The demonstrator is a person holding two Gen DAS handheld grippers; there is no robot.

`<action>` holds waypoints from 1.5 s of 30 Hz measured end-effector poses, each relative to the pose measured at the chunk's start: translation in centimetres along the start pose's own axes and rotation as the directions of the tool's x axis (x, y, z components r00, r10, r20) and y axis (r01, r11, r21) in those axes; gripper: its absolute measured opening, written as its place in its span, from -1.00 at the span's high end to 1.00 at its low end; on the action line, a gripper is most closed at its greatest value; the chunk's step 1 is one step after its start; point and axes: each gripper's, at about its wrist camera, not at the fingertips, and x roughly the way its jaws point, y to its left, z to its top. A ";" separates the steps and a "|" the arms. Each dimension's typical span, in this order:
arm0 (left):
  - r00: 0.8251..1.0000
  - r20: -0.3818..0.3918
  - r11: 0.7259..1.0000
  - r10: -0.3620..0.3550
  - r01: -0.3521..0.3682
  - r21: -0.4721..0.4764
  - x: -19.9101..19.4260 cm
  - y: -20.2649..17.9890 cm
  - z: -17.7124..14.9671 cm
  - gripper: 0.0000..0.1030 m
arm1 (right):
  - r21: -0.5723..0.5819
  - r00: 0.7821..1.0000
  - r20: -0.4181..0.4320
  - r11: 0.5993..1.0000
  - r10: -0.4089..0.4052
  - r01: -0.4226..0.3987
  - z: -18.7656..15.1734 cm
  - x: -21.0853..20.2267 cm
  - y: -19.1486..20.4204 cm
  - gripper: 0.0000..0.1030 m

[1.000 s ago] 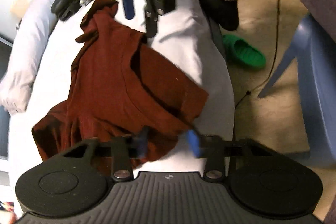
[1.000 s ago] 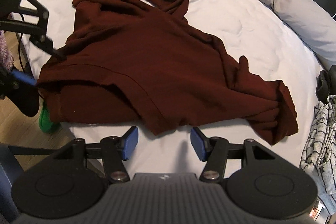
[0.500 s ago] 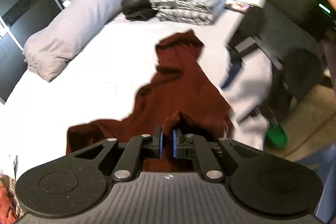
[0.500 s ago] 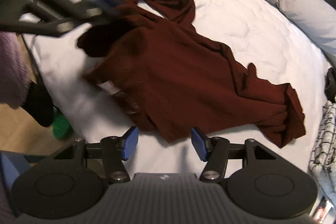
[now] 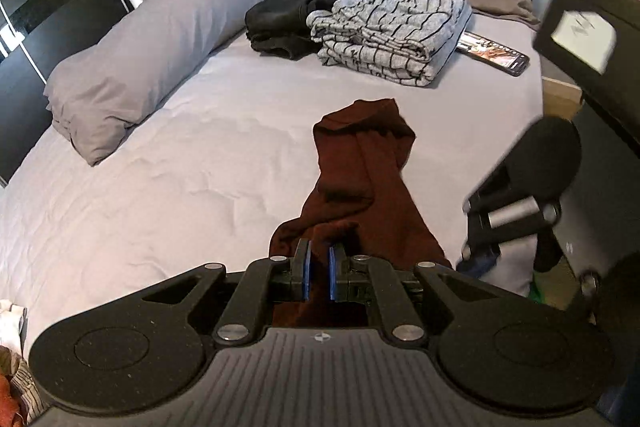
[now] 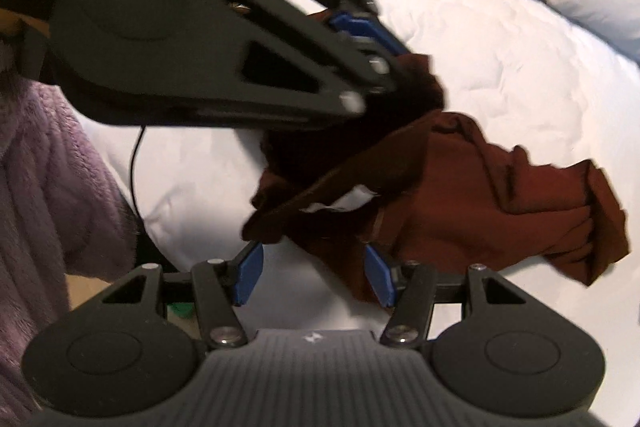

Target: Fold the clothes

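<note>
A dark red shirt (image 5: 360, 179) lies bunched in a long strip on the white bed (image 5: 160, 187). My left gripper (image 5: 317, 270) is shut on its near edge and lifts it. In the right wrist view the left gripper (image 6: 384, 51) holds the shirt (image 6: 480, 195) up from above. My right gripper (image 6: 314, 277) is open, with its blue pads on either side of a hanging fold of the shirt, not closed on it. It also shows at the right of the left wrist view (image 5: 480, 261).
A folded grey striped garment (image 5: 392, 27) and a black garment (image 5: 284, 19) lie at the head of the bed by a phone (image 5: 492, 53). Grey pillows (image 5: 160, 47) lie at the left. More clothes (image 5: 12, 379) sit at the bed's near left.
My left gripper closed on the shirt's edge and lifted it, bunching the shirt into a strip. My right gripper stayed open and moved in under the lifted fabric.
</note>
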 end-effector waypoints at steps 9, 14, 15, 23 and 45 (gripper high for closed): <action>0.999 -0.047 1.000 0.007 -0.009 -0.030 1.3 1.0 0.2 0.88 | 0.066 0.999 -0.014 0.997 0.038 -0.037 1.7 2.0 0.4 0.07; 0.998 -0.060 0.999 0.013 -0.015 -0.036 1.2 1.5 -0.2 0.88 | 0.084 0.999 -0.045 0.996 0.020 -0.016 2.0 3.1 0.2 0.64; 0.998 -0.063 0.999 0.017 -0.019 -0.037 1.2 1.5 -0.3 0.88 | 0.083 0.999 -0.050 0.996 0.016 -0.012 2.1 3.2 0.1 0.71; 0.990 -0.071 0.988 0.125 -0.131 -0.078 0.1 2.7 -1.1 0.88 | 0.067 0.989 -0.045 0.988 -0.139 0.142 2.4 2.4 -1.2 0.96; 0.966 -0.043 0.942 0.254 -0.257 -0.218 0.0 5.7 -0.6 0.90 | 0.075 0.881 0.204 0.904 -0.426 0.420 5.6 -5.1 -7.3 0.98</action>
